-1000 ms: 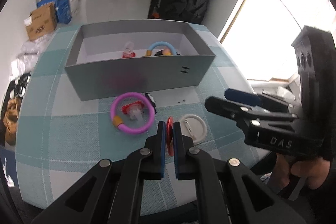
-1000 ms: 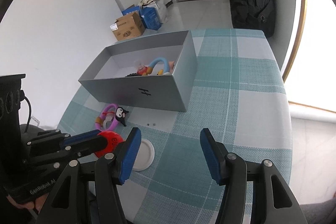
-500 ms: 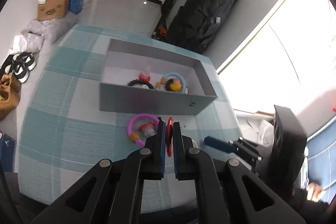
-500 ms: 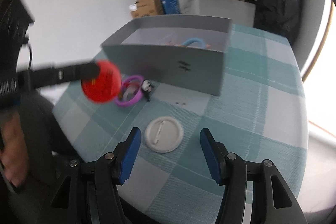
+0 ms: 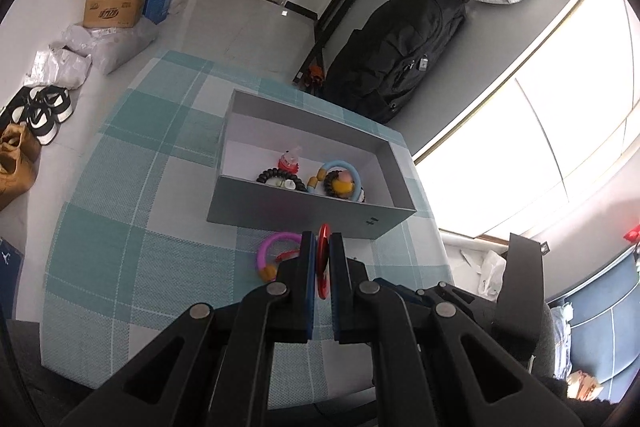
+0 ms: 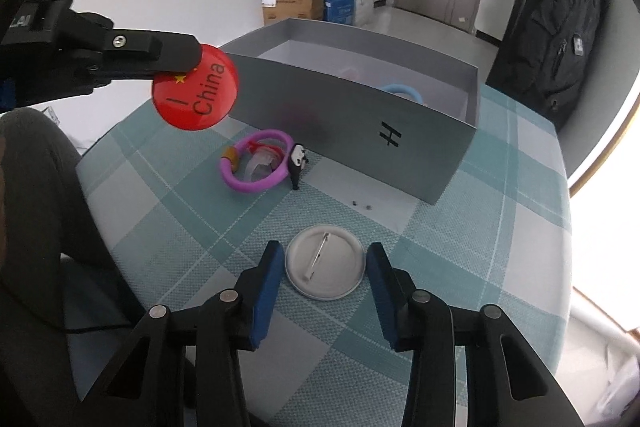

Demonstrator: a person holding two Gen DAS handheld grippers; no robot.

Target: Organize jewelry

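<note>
My left gripper (image 5: pixel 322 241) is shut on a red round badge (image 5: pixel 323 259), held edge-on above the table; the right wrist view shows that red badge (image 6: pixel 197 93) raised in front of the grey box (image 6: pixel 432 151). A white badge (image 6: pixel 325 262) lies pin-side up on the checked cloth, between the blue pads of my right gripper (image 6: pixel 325 259). Those jaws are closing, with a small gap on each side of the badge. A purple ring (image 6: pixel 256 167) with small charms lies near the box (image 5: pixel 304 207), which holds several bracelets.
The teal checked table (image 6: pixel 500 227) ends close on the right and near sides. A small black-and-white figure (image 6: pixel 297 163) lies beside the purple ring. A black backpack (image 5: pixel 392 67) stands beyond the table, and cardboard boxes (image 5: pixel 116 3) sit on the floor.
My left gripper rose and rolled, carrying the red badge higher toward the box. My right gripper moved over the white badge and its jaws narrowed around it.
</note>
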